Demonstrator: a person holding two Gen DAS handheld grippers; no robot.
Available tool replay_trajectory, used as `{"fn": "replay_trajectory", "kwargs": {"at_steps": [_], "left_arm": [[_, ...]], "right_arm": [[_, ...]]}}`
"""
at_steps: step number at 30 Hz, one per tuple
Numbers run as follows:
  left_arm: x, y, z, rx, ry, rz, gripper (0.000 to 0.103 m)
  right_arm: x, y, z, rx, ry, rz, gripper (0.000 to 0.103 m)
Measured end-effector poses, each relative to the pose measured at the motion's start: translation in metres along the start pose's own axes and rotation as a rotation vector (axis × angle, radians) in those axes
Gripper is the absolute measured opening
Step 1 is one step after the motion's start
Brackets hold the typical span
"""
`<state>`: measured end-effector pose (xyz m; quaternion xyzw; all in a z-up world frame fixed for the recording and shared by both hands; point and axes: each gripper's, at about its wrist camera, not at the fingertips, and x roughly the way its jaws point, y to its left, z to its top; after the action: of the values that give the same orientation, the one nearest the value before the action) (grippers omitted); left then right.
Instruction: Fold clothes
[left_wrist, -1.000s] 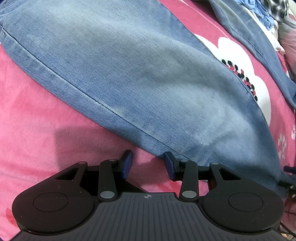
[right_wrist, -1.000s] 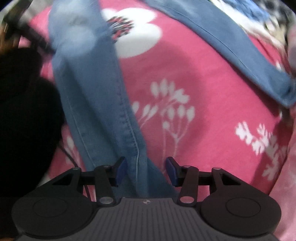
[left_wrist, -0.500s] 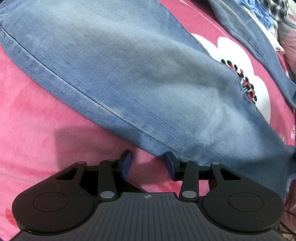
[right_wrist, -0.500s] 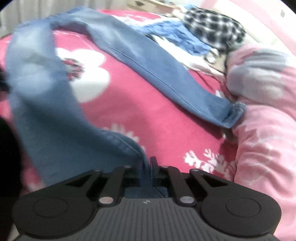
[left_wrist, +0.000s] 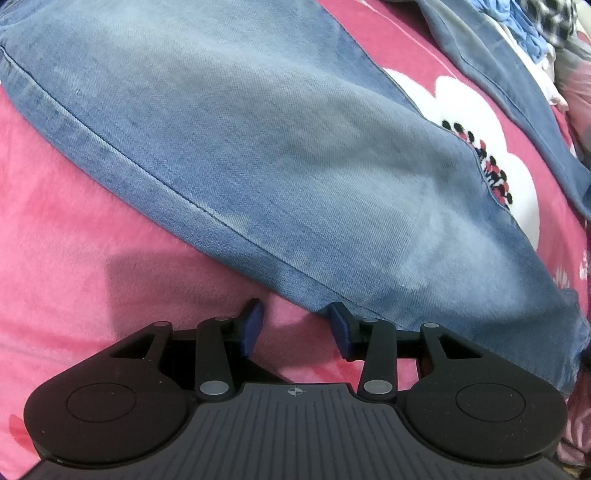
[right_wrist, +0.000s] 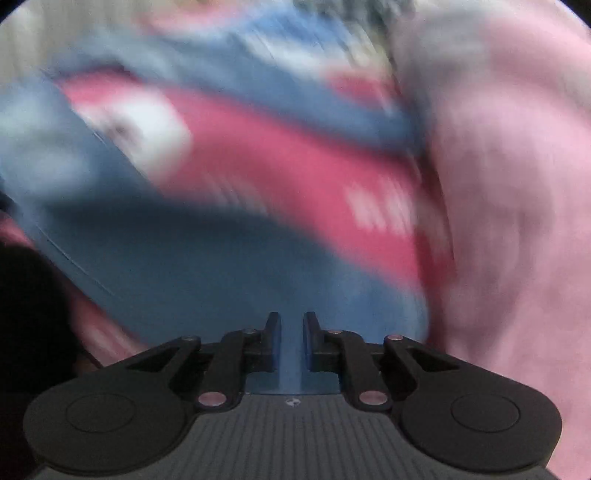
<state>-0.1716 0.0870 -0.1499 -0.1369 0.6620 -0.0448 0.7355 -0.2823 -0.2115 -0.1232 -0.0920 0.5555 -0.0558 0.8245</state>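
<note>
A: Where are the jeans (left_wrist: 280, 155)?

B: Spread on the pink floral blanket (left_wrist: 74, 236), one leg running from ten o'clock to four o'clock.

A: And the hand-held grippers?

B: The left hand-held gripper (left_wrist: 295, 325) stands apart over the seam edge, gripping nothing. The right hand-held gripper (right_wrist: 291, 343), its view blurred, is clamped on denim.
</note>
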Motion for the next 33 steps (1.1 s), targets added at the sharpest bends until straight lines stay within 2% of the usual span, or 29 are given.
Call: {"fn": "replay_trajectory", "kwargs": {"at_steps": [1, 2, 4, 5, 6, 8, 11, 14, 16, 18, 20, 21, 22, 25, 26, 27, 29, 33], "left_arm": [[0.0, -0.004, -0.001, -0.002, -0.001, -0.002, 0.041], [-0.001, -0.008, -0.002, -0.003, -0.002, -0.003, 0.041], [-0.002, -0.018, -0.006, -0.007, -0.005, -0.005, 0.041], [-0.002, -0.021, -0.005, -0.01, -0.007, -0.007, 0.041], [-0.002, -0.025, -0.005, -0.017, -0.01, -0.011, 0.041], [-0.006, -0.032, -0.009, -0.048, -0.024, -0.029, 0.041], [-0.013, -0.038, -0.015, -0.132, -0.062, -0.07, 0.041], [-0.019, -0.044, -0.024, -0.221, -0.101, -0.117, 0.041], [-0.022, -0.048, -0.029, -0.278, -0.126, -0.144, 0.041], [-0.021, -0.059, -0.032, -0.288, -0.134, -0.129, 0.041], [-0.02, -0.071, -0.035, -0.292, -0.142, -0.112, 0.04], [-0.02, -0.078, -0.037, -0.293, -0.146, -0.105, 0.039], [-0.02, -0.083, -0.038, -0.298, -0.147, -0.098, 0.038], [-0.022, -0.102, -0.043, -0.315, -0.17, -0.071, 0.026], [-0.024, -0.109, -0.045, -0.308, -0.176, -0.064, 0.016], [-0.025, -0.117, -0.047, -0.3, -0.181, -0.058, 0.012], [-0.026, -0.13, -0.05, -0.294, -0.179, -0.046, 0.012], [-0.024, -0.154, -0.055, -0.304, -0.159, -0.04, 0.012]], "right_arm": [[0.004, -0.01, -0.009, 0.091, 0.047, -0.049, 0.013], [-0.004, -0.022, -0.015, 0.212, 0.046, -0.036, 0.013], [-0.022, -0.038, -0.026, 0.415, 0.042, 0.012, 0.023], [-0.031, -0.042, -0.032, 0.51, 0.033, 0.042, 0.042], [-0.037, -0.044, -0.038, 0.6, 0.022, 0.069, 0.05], [-0.037, -0.051, -0.055, 0.834, 0.015, 0.142, 0.05], [-0.008, -0.056, -0.074, 1.143, 0.078, 0.244, 0.05], [0.008, -0.052, -0.079, 1.341, 0.038, 0.28, 0.052], [0.012, -0.049, -0.075, 1.371, 0.001, 0.288, 0.048], [0.015, -0.046, -0.067, 1.323, 0.029, 0.24, 0.026], [0.016, -0.044, -0.06, 1.262, 0.041, 0.208, 0.017], [0.013, -0.044, -0.06, 1.258, 0.04, 0.212, 0.007], [0.009, -0.044, -0.059, 1.249, 0.038, 0.215, 0.006], [-0.021, -0.044, -0.04, 1.153, 0.005, 0.203, 0.005], [-0.032, -0.042, -0.035, 1.117, 0.0, 0.188, 0.005], [-0.042, -0.041, -0.031, 1.083, 0.0, 0.173, 0.005], [-0.043, -0.037, -0.038, 1.064, 0.061, 0.134, 0.005], [0.007, -0.028, -0.068, 1.094, 0.238, 0.097, 0.007]]}}
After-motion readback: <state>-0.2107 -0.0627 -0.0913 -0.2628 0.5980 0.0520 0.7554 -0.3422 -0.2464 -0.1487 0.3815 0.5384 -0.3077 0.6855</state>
